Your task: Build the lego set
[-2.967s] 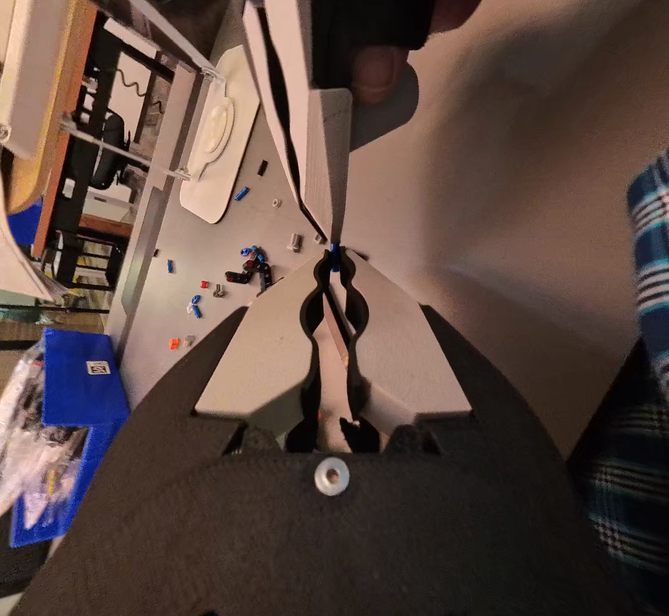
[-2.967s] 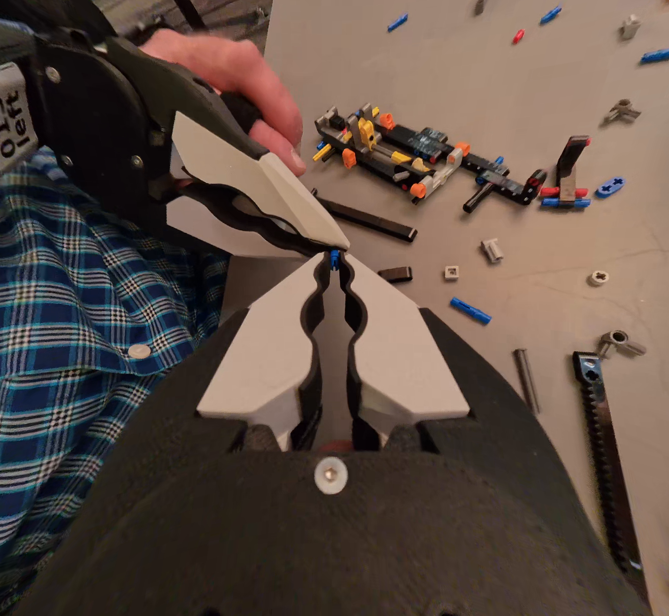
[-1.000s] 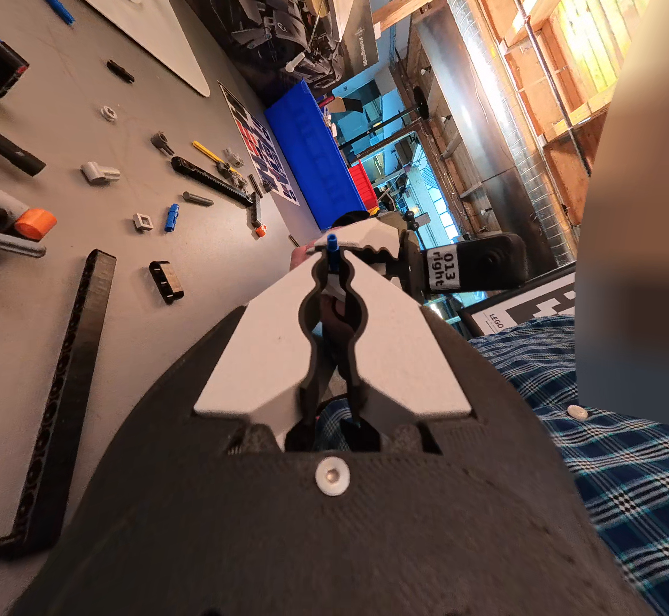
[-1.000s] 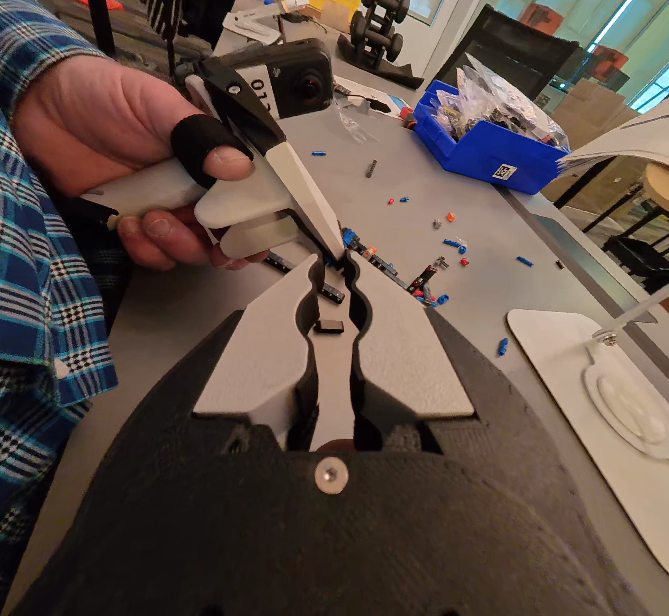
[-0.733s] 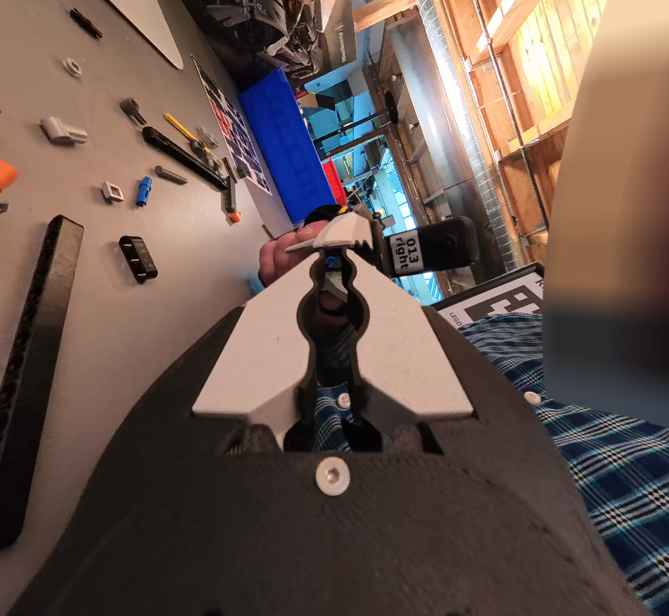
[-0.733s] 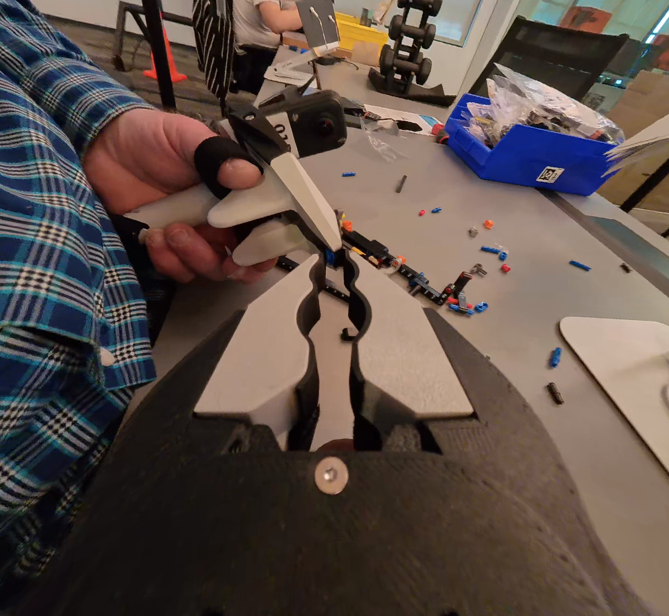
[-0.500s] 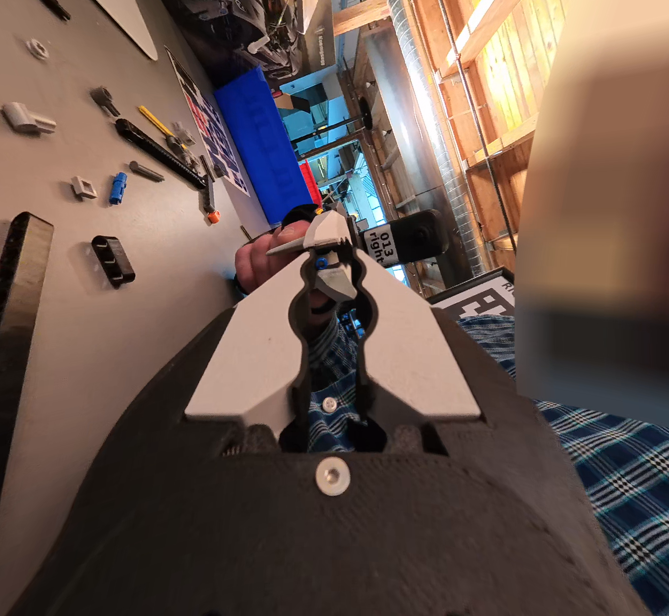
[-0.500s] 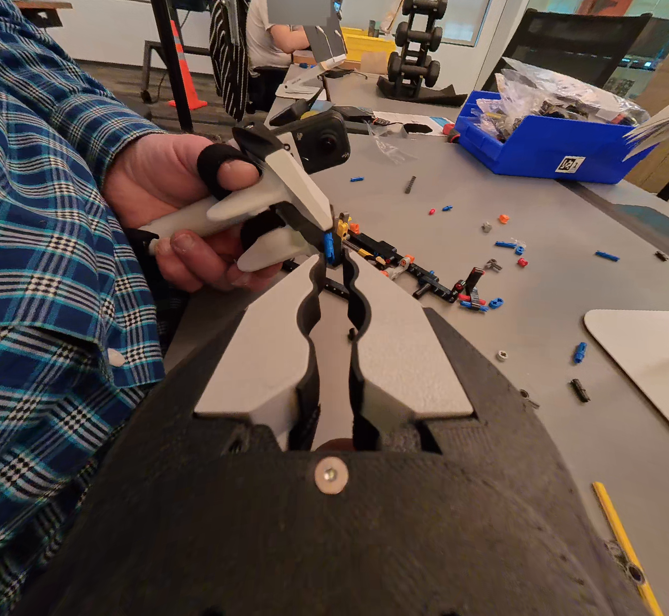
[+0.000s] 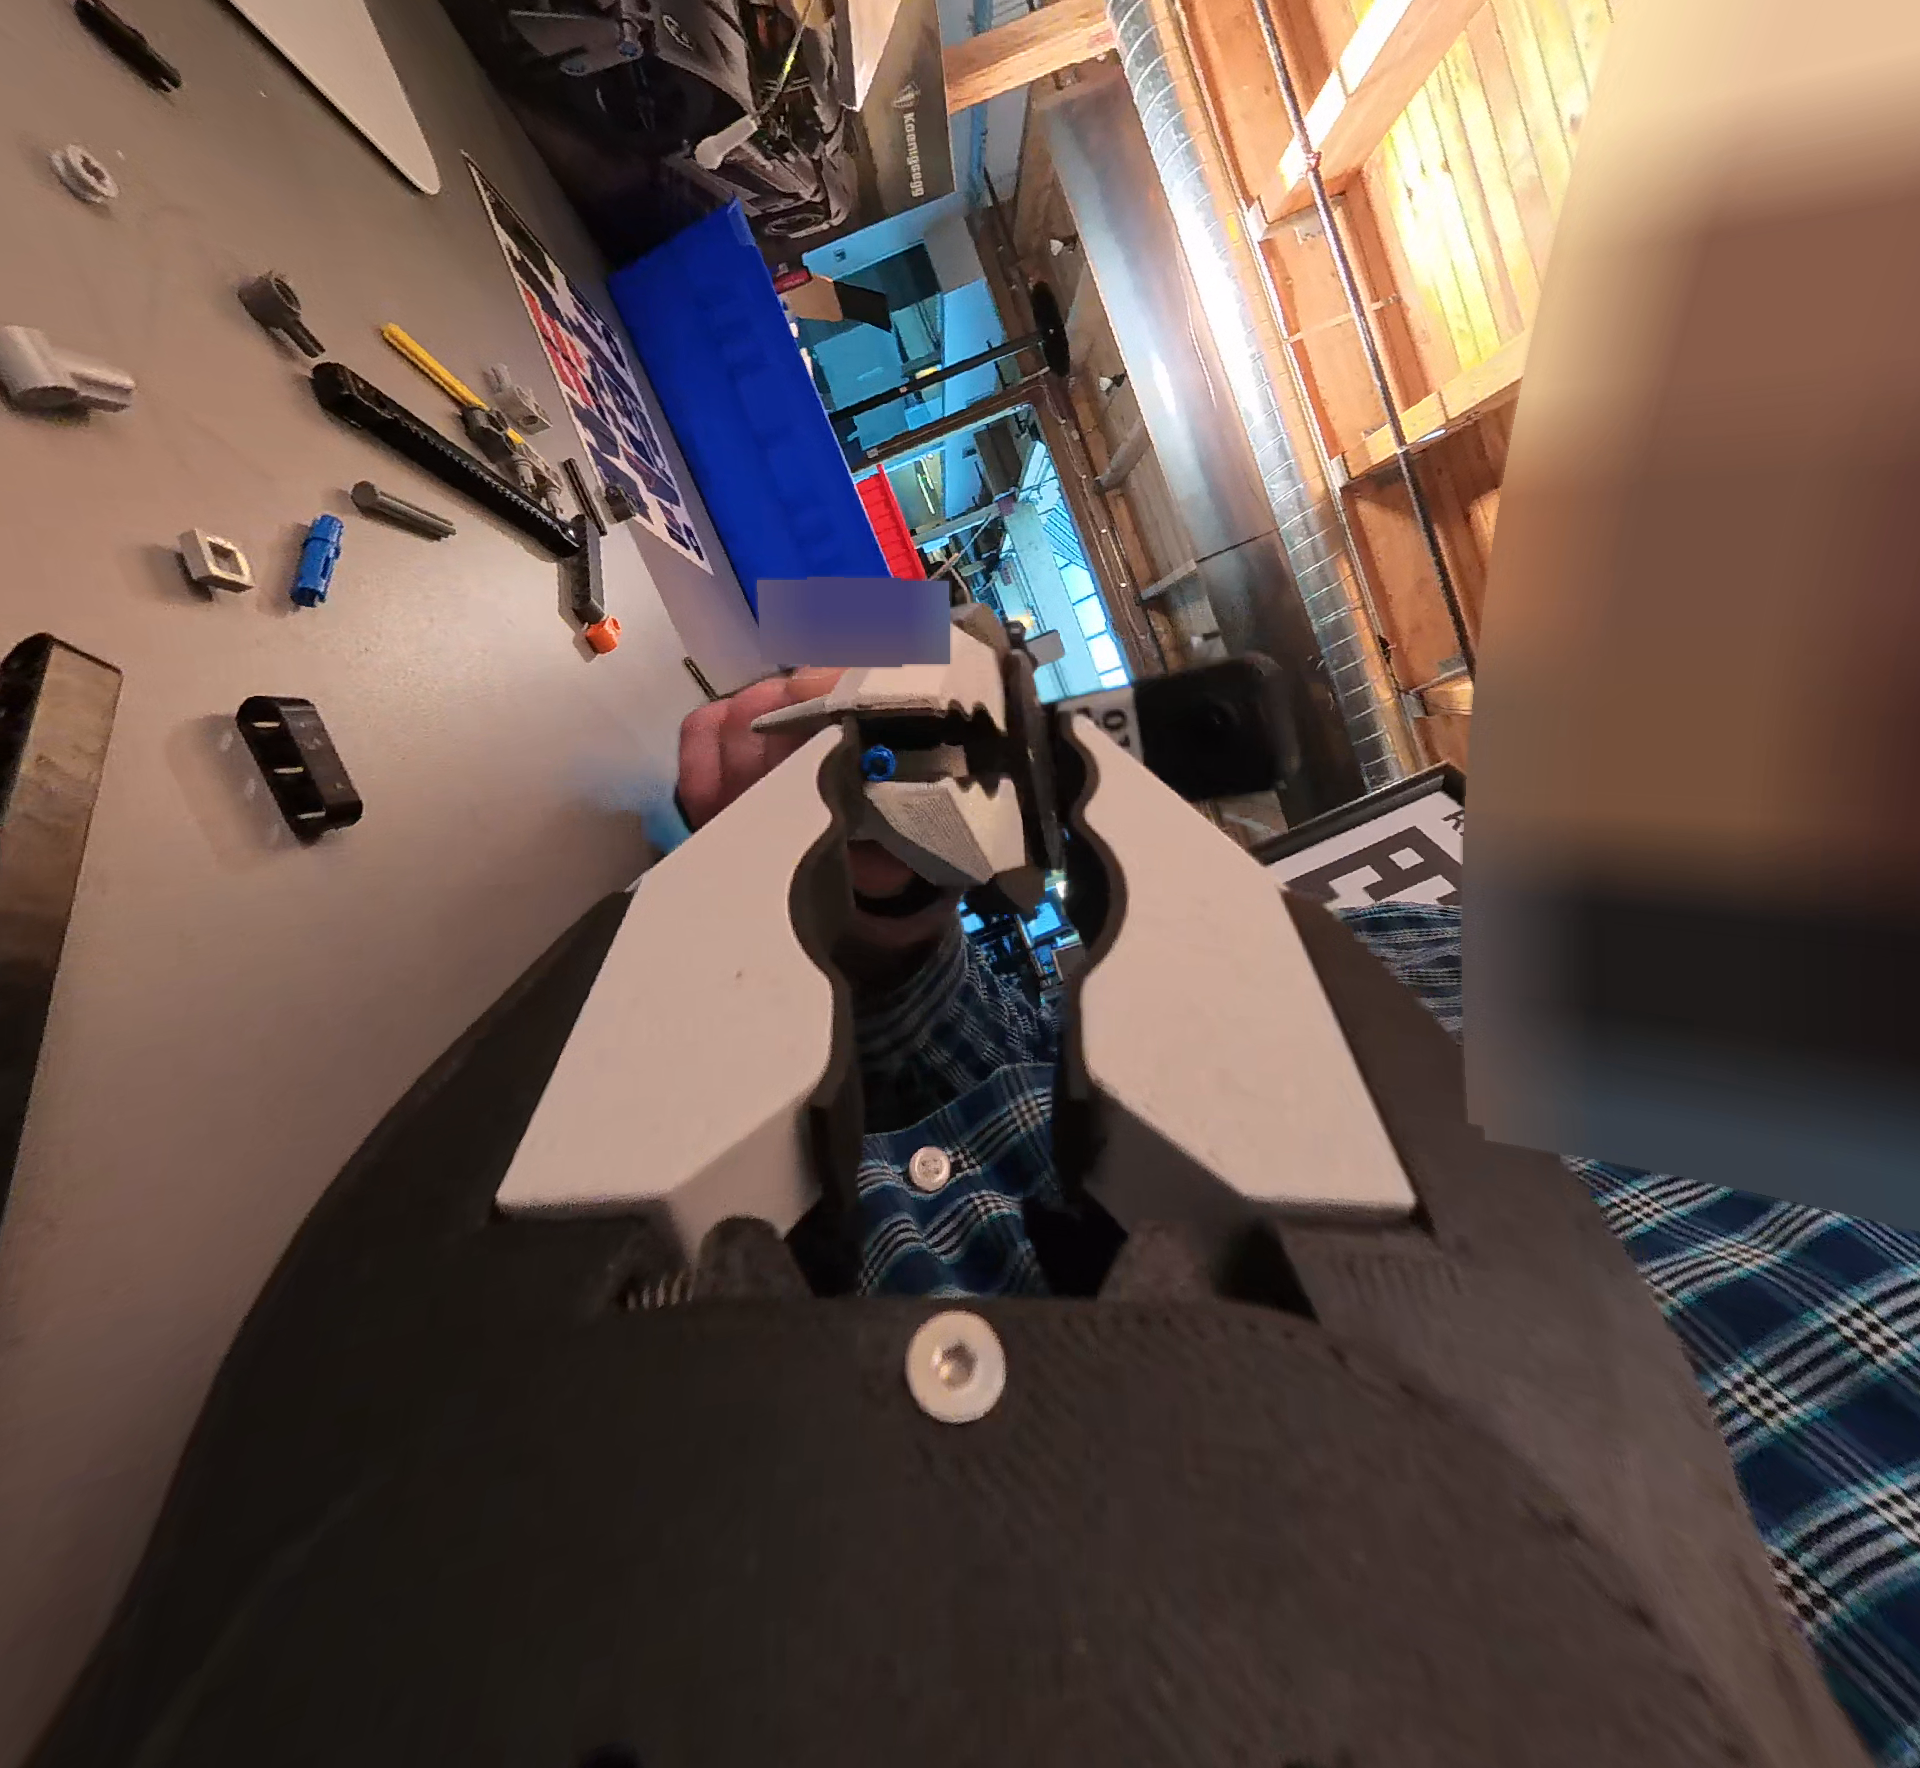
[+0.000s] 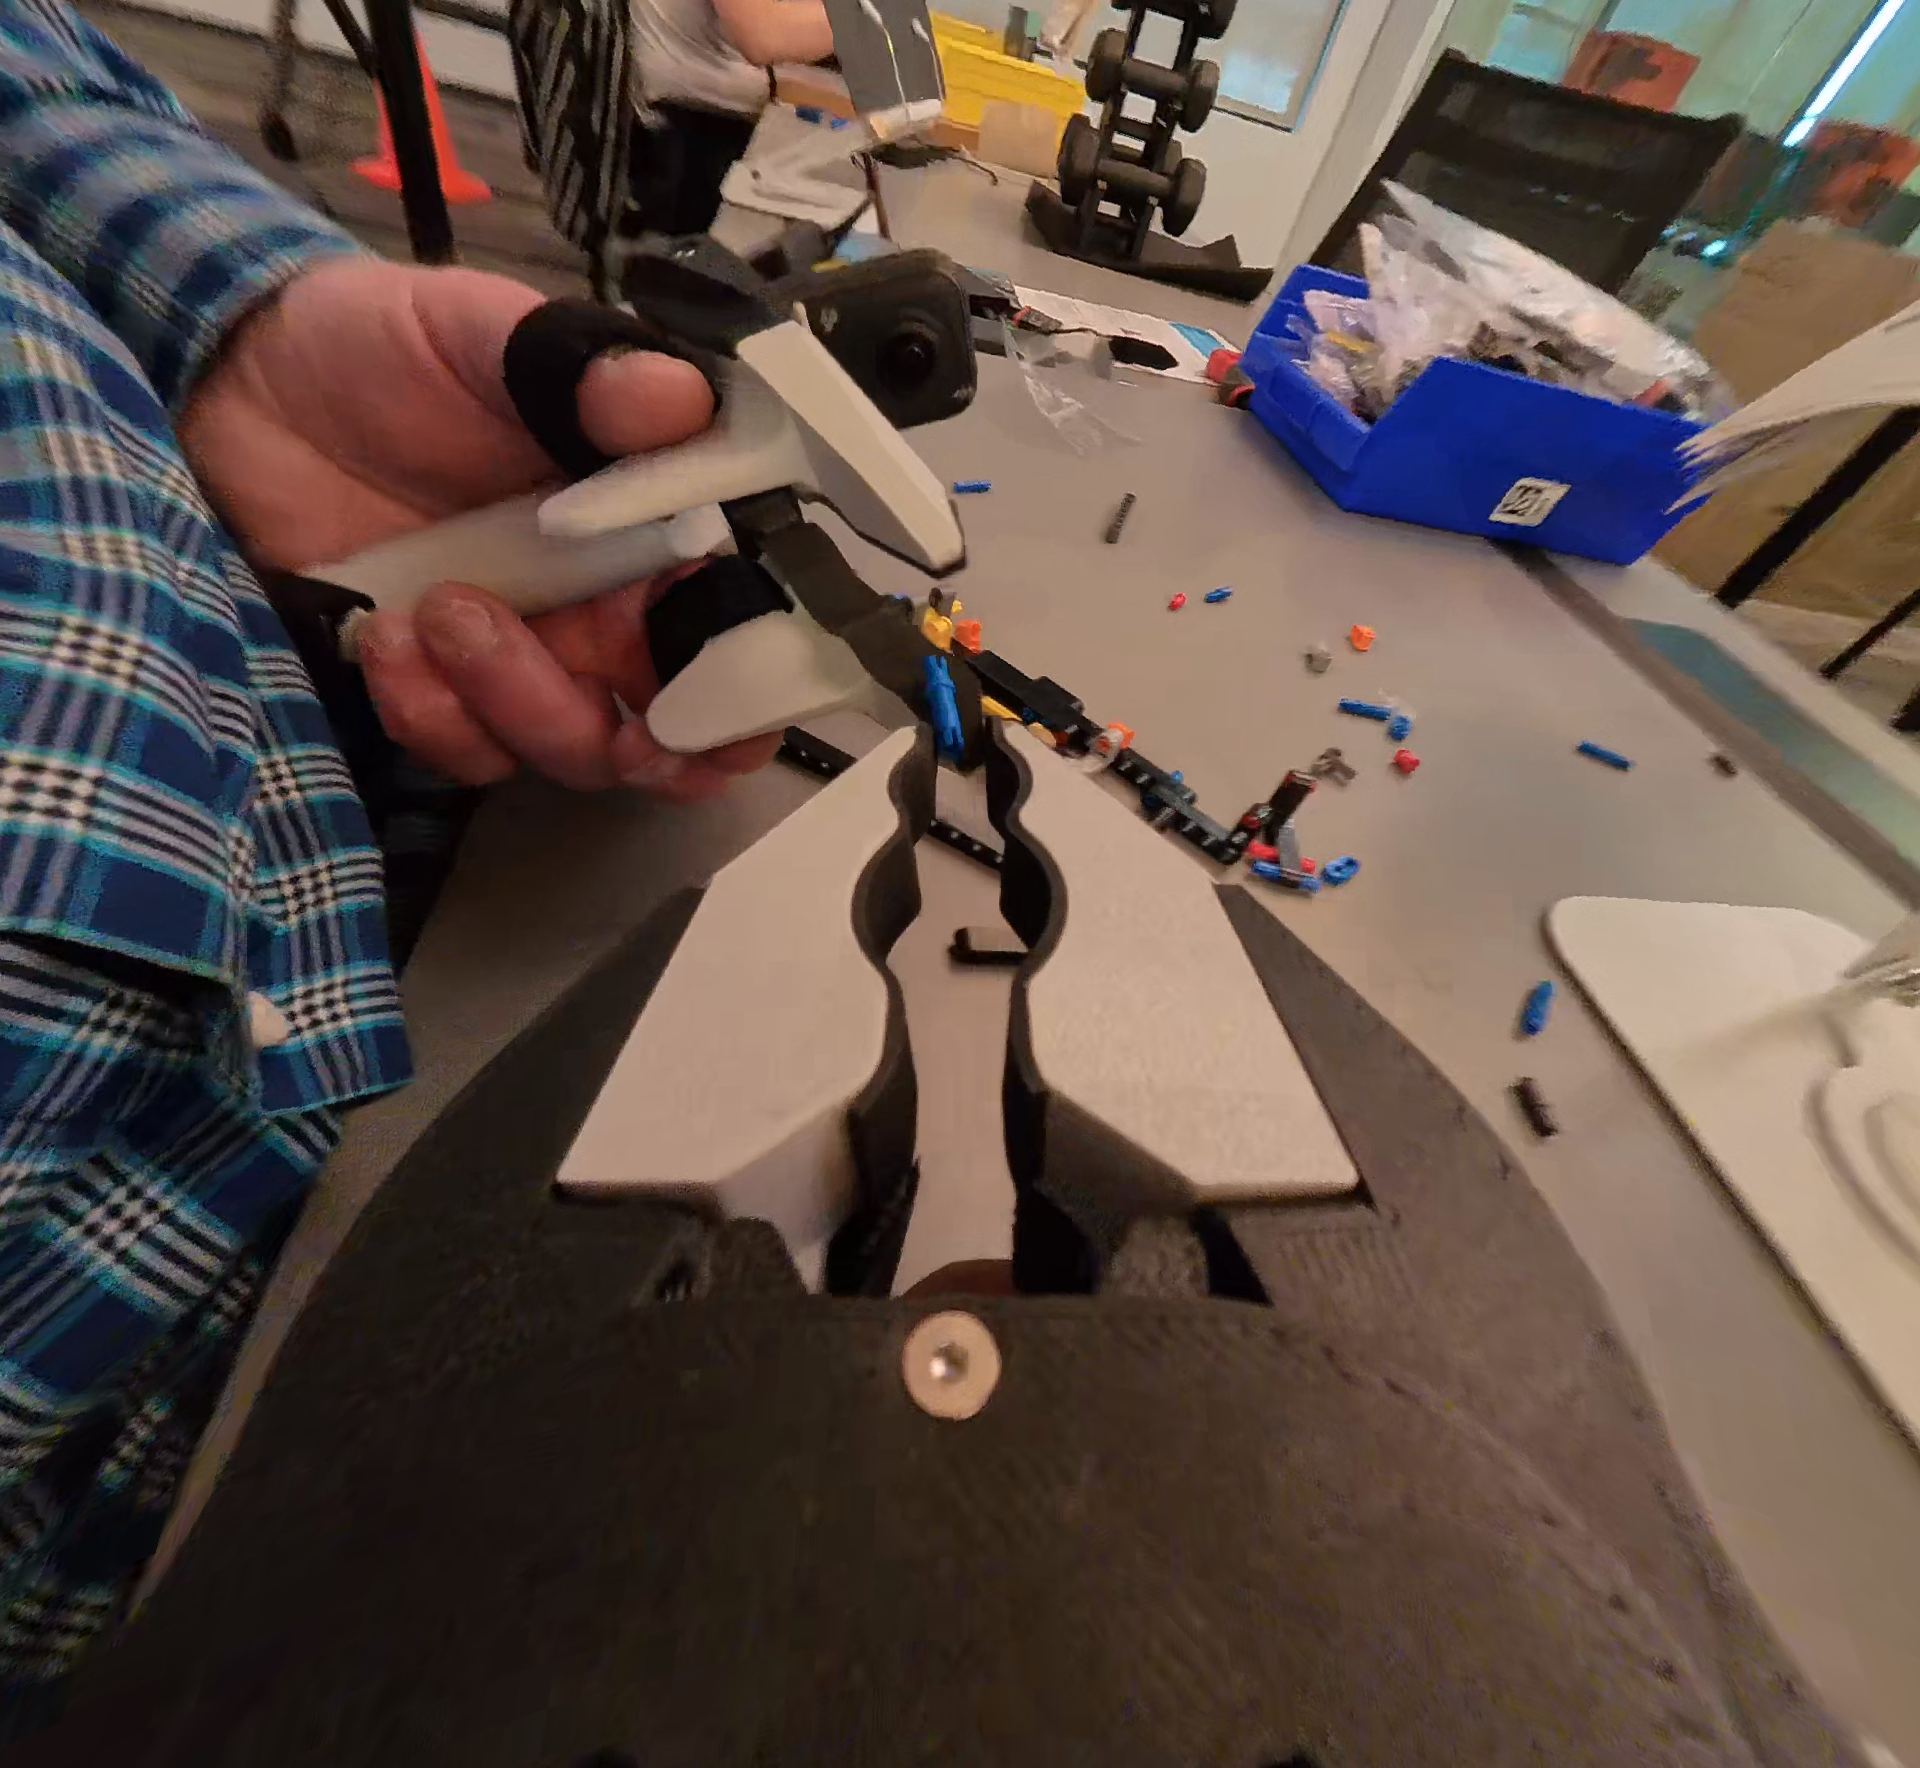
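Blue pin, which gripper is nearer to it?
Right. The right gripper pinches the blue pin at its tips; the left gripper stands open just beside it.

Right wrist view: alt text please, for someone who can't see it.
The right gripper pinches a small blue pin at its fingertips, held up over a grey table. The left gripper, held in a hand, is open beside the pin. Behind lie a long part-built lego assembly, scattered pieces and a blue bin.
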